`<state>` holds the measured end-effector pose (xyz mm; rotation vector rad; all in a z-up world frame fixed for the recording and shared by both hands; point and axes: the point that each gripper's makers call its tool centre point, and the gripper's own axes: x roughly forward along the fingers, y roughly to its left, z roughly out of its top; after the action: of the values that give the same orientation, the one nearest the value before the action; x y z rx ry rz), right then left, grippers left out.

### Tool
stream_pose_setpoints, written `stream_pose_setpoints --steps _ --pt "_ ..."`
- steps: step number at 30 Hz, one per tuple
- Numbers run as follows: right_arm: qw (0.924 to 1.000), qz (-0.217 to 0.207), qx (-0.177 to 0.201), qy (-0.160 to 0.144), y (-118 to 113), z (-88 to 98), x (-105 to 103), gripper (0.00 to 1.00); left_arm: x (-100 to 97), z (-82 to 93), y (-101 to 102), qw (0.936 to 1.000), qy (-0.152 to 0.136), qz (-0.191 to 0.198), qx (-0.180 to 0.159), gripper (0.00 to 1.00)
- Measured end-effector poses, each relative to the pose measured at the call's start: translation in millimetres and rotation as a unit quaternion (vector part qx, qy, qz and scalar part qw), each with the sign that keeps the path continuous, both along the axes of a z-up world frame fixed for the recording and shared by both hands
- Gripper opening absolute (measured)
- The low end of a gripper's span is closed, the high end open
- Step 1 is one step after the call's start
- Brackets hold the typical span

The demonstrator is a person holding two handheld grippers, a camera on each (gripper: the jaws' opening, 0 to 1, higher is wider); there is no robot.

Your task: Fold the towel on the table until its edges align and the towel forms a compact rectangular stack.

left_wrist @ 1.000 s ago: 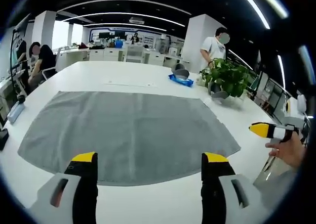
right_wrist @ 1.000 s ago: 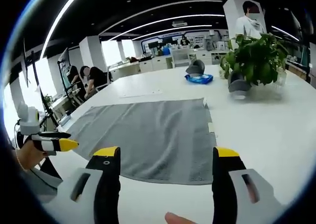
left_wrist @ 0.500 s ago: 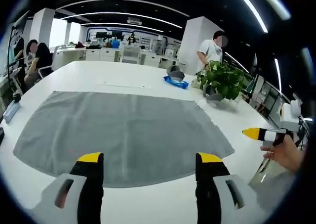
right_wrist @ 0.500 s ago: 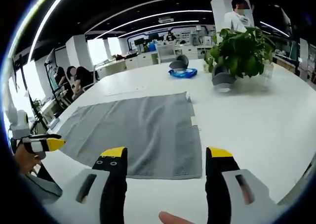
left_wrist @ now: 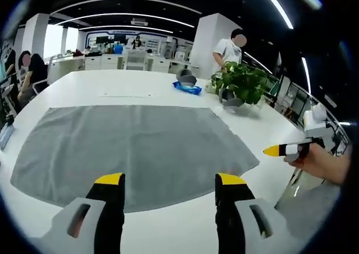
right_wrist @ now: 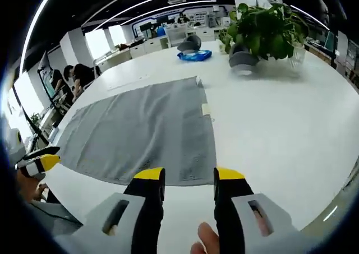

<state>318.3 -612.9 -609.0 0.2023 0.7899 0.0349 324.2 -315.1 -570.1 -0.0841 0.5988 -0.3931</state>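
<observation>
Here the towel (left_wrist: 129, 147) lies flat and unfolded on the white table (right_wrist: 280, 114), so the first fold is not yet begun. The left gripper (left_wrist: 168, 184) hangs just short of the near hem with jaws spread wide. The right gripper (right_wrist: 188, 178) sits above the near right corner, jaws narrowed but gripping nothing. To fold cleanly, I'd pinch both near corners evenly, lift together and lay them on the far edge.

Illumination was bright and even, supplied by long ceiling light strips (left_wrist: 106, 26) and far windows (right_wrist: 96, 42). The white surface (right_wrist: 280, 114) showed mild glare. Shadows were soft. Fisheye distortion curved straight edges; peripheral detail was blurred.
</observation>
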Motion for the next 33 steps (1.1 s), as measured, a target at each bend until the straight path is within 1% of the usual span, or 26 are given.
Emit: stream_pose_setpoints --steps 2,4,5,8,9,10,11,13,14,15,16,17,18,19,23,25,26,27,29,30,33 --pt "0.9998 -0.006 0.005 0.020 -2 -9.4 0 0.28 -0.7 -0.5 -2 1.0000 0.001 -0.005 0.001 0.65" --pt "0.9994 -0.006 0.004 0.033 -4 -17.7 2 0.26 -1.4 -1.2 -4 1.0000 0.004 -0.009 -0.002 0.63" --pt "0.9991 -0.007 0.003 0.041 -5 -21.8 2 0.26 -1.7 -1.5 -4 0.9999 0.005 -0.010 -0.003 0.62" --pt "0.9982 -0.010 0.005 0.058 -7 -35.9 6 0.26 -1.6 -1.4 -5 0.9999 0.002 -0.011 0.000 0.62" --pt "0.9980 -0.009 0.004 0.063 -8 -39.2 7 0.26 -2.1 -1.6 -6 0.9999 0.003 -0.013 -0.002 0.58" --pt "0.9977 -0.009 0.003 0.067 -8 -41.8 7 0.25 -4.2 -2.8 -9 0.9998 0.010 -0.017 -0.010 0.55" --pt "0.9975 -0.010 0.001 0.070 -9 -44.5 7 0.24 -4.7 -3.0 -10 0.9997 0.011 -0.019 -0.011 0.54" --pt "0.9966 -0.007 -0.006 0.082 -10 -50.0 5 0.23 -6.0 -3.1 -12 0.9996 0.010 -0.024 -0.007 0.55" --pt "0.9965 -0.008 -0.006 0.083 -9 -51.6 4 0.22 -6.3 -3.4 -12 0.9996 0.010 -0.026 -0.004 0.54" --pt "0.9973 -0.014 -0.023 0.068 -17 -48.0 5 0.21 -6.7 -4.0 -13 0.9995 0.011 -0.029 -0.003 0.55" --pt "0.9965 -0.022 -0.004 0.081 -12 -49.4 1 0.21 -6.9 -4.8 -14 0.9994 0.012 -0.031 -0.003 0.55" --pt "0.9969 -0.018 -0.008 0.076 -13 -48.2 4 0.21 -7.7 -6.1 -16 0.9993 0.015 -0.034 -0.003 0.55" --pt "0.9966 -0.015 -0.016 0.079 -14 -48.8 4 0.20 -8.4 -7.3 -17 0.9991 0.018 -0.037 -0.003 0.55" --pt "0.9960 -0.010 -0.035 0.081 -16 -50.1 3 0.17 -9.4 -9.6 -19 0.9989 0.023 -0.042 -0.003 0.55" --pt "0.9941 0.000 -0.070 0.084 -16 -52.0 4 0.13 -9.6 -10.6 -29 0.9977 0.036 -0.057 -0.011 0.55" --pt "0.9937 0.003 -0.077 0.081 -14 -52.0 5 0.13 -4.3 -7.9 -37 0.9964 0.034 -0.078 -0.003 0.55" --pt "0.9932 0.015 -0.088 0.075 -14 -52.1 6 0.12 1.6 -5.7 -41 0.9954 0.029 -0.090 0.009 0.55" --pt "0.9929 0.022 -0.092 0.072 -13 -52.1 6 0.12 6.8 -3.3 -45 0.9951 0.025 -0.095 0.012 0.55" --pt "0.9937 0.025 -0.087 0.067 -12 -52.3 8 0.09 20.4 3.1 -53 0.9945 0.020 -0.103 0.009 0.55" --pt "0.9937 0.038 -0.085 0.061 -9 -52.2 9 0.06 26.5 5.5 -57 0.9942 0.019 -0.106 0.008 0.54" --pt "0.9925 0.046 -0.092 0.066 -8 -52.4 9 0.04 46.0 14.6 -75 0.9915 0.011 -0.130 0.001 0.54"
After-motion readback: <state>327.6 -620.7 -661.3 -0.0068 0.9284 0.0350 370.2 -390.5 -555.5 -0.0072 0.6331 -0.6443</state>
